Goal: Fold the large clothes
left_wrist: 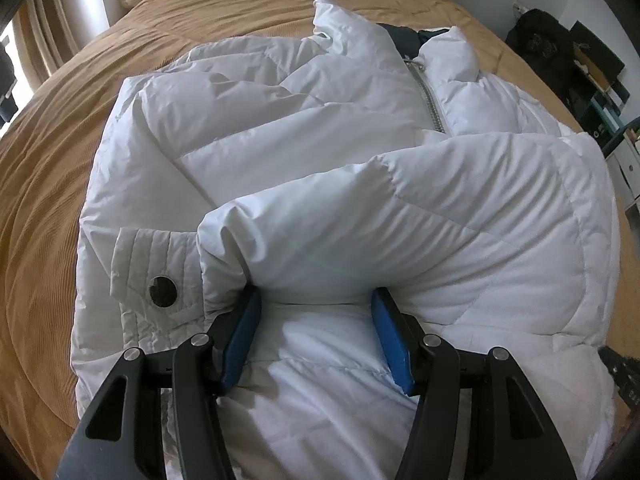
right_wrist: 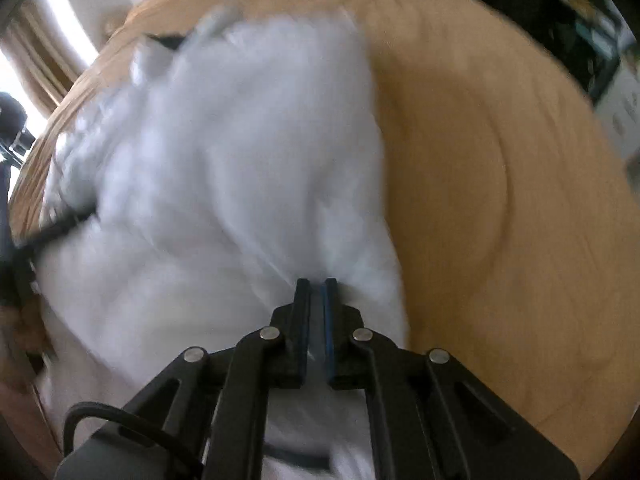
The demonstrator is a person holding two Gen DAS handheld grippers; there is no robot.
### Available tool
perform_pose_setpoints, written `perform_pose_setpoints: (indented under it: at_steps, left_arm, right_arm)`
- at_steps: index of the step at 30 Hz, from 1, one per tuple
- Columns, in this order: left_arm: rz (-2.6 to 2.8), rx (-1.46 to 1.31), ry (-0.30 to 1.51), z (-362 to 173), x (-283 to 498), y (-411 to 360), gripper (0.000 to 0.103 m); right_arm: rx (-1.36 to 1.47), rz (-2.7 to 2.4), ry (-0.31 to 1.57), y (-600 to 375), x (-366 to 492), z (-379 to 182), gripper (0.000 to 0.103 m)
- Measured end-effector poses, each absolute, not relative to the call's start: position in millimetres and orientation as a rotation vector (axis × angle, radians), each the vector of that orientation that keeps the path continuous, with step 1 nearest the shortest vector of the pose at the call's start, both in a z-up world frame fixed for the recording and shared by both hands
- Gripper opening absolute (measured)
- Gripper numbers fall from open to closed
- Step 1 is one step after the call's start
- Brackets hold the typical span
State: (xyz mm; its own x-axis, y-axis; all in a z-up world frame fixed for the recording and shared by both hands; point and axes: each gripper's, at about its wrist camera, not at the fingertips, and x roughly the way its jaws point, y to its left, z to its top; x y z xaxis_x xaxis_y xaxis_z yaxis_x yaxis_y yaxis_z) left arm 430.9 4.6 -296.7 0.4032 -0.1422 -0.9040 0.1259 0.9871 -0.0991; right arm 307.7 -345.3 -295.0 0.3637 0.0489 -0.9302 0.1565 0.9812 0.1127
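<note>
A white puffer jacket [left_wrist: 304,128] lies front up on the tan bedspread [left_wrist: 44,184], zipper [left_wrist: 426,94] toward the far side. One sleeve [left_wrist: 400,216] is folded across the body. My left gripper [left_wrist: 316,300] is open, its blue pads on either side of the sleeve's cuff end, touching the fabric. In the blurred right wrist view the jacket [right_wrist: 224,168] fills the left half. My right gripper [right_wrist: 318,284] is shut on a pinch of the jacket's white fabric near its right edge.
The tan bedspread [right_wrist: 500,184] stretches wide to the right of the jacket. Dark bags and shelves [left_wrist: 576,64] stand beyond the bed's far right. A window with curtains [left_wrist: 36,40] is at the left. A round black patch [left_wrist: 163,290] sits on a pocket flap.
</note>
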Motion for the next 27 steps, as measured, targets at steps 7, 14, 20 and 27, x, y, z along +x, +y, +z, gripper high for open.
perform_pose_setpoints:
  at_steps: [7,14,20,27]
  left_arm:
    - [-0.116,-0.045,1.077,-256.6,397.2,24.5,0.060]
    - [-0.075,-0.111,1.133,-281.6,340.0,87.9,0.082]
    - [-0.061,-0.135,1.032,-230.7,284.4,96.7,0.077]
    - [-0.019,0.074,1.152,-278.8,199.0,83.7,0.078]
  right_arm:
    - [0.263,-0.089,1.097,-368.6,275.6,-247.3,0.010]
    - [0.208,-0.008,1.187,-316.9,301.6,-285.9,0.022]
    - [0.254,-0.009,1.171,-327.6,288.2,-278.8,0.023]
    - [0.091,0.008,1.200,-298.2,212.6,-277.0,0.035]
